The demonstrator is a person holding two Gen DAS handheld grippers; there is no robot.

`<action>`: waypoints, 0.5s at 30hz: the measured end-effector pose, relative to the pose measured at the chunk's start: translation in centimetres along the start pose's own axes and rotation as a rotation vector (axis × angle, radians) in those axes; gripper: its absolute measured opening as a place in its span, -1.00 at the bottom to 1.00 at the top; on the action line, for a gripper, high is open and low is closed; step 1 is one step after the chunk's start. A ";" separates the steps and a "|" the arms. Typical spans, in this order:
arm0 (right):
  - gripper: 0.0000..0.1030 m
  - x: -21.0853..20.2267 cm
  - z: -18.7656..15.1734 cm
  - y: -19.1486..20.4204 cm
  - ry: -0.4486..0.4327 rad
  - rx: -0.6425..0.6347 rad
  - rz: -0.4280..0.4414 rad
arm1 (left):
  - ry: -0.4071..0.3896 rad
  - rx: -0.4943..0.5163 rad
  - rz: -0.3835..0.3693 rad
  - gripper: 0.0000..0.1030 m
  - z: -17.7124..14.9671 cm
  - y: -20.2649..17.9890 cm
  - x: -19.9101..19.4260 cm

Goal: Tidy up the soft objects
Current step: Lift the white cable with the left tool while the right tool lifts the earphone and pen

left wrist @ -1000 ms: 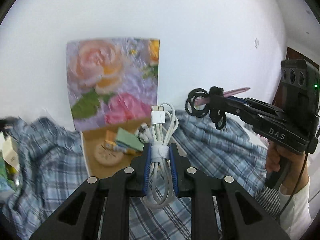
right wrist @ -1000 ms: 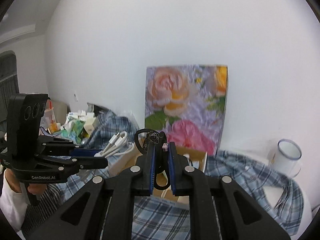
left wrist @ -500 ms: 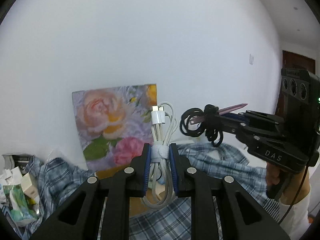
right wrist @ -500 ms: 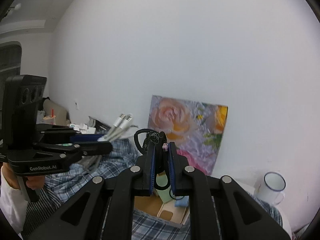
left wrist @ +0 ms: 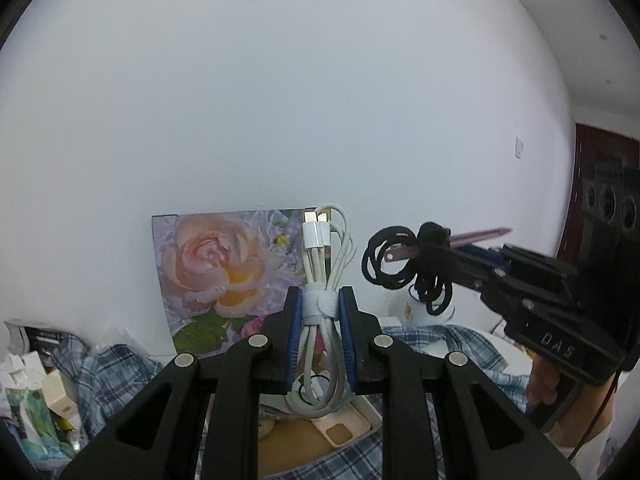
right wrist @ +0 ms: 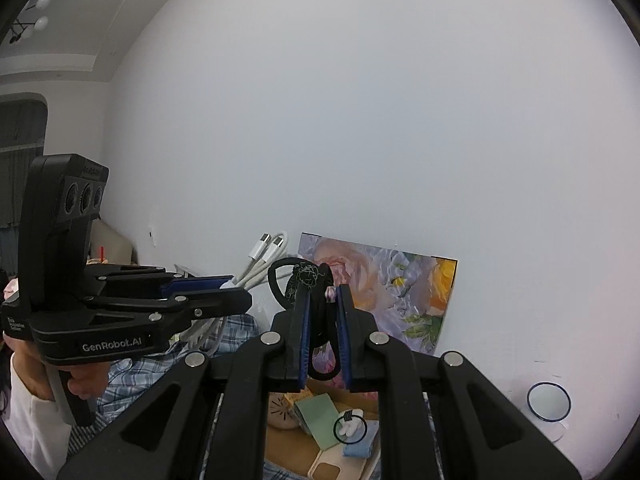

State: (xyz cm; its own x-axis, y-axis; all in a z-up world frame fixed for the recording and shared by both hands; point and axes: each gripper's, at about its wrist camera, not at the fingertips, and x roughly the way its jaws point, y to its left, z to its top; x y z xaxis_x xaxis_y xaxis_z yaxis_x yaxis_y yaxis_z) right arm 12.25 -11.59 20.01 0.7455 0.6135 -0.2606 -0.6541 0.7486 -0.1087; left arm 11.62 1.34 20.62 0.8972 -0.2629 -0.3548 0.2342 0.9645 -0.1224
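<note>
In the left wrist view my left gripper [left wrist: 320, 294] is shut on the band of a coiled white charging cable [left wrist: 326, 256], whose plugs stick up above the pads. To its right my right gripper [left wrist: 426, 250] is shut on a bundle of black hair ties [left wrist: 390, 258] with a pink strip through it. The right wrist view shows the hair ties [right wrist: 320, 320] clamped in that gripper [right wrist: 323, 292], and the left gripper [right wrist: 240, 294] with the cable [right wrist: 266, 254] at the left. Both are held up in front of the white wall, above an open cardboard box [right wrist: 280, 444] with a rose-printed lid [left wrist: 224, 272].
The box holds a green notebook [right wrist: 320, 416], a beige phone case [left wrist: 340, 428] and small items. Blue plaid cloth [left wrist: 120, 364] lies around it. Small cartons [left wrist: 36, 392] are piled at the left, and a blue-rimmed white mug [right wrist: 548, 402] stands at the right.
Both grippers have risen with the cable and hair ties still clamped. The box and plaid cloth have sunk toward the bottom of both views, and more bare wall shows.
</note>
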 end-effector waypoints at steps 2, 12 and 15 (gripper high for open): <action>-0.77 0.7 -0.3 0.0 0.004 0.006 0.005 | -0.003 -0.026 -0.005 -0.62 0.0 0.6 0.4; -0.78 3.8 -3.1 -0.8 0.076 0.013 0.003 | 0.063 -0.038 0.042 -0.62 -2.5 1.8 4.6; -0.78 4.6 -4.0 -1.5 0.099 0.037 0.005 | 0.089 -0.046 0.060 -0.62 -3.3 2.3 6.2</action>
State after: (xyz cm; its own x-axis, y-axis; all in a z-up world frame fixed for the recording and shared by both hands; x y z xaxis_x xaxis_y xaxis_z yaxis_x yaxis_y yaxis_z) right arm 16.12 -10.90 15.14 0.7246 0.5906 -0.3551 -0.6512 0.7554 -0.0723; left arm 16.48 1.85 15.12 0.8718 -0.2077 -0.4437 0.1613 0.9769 -0.1405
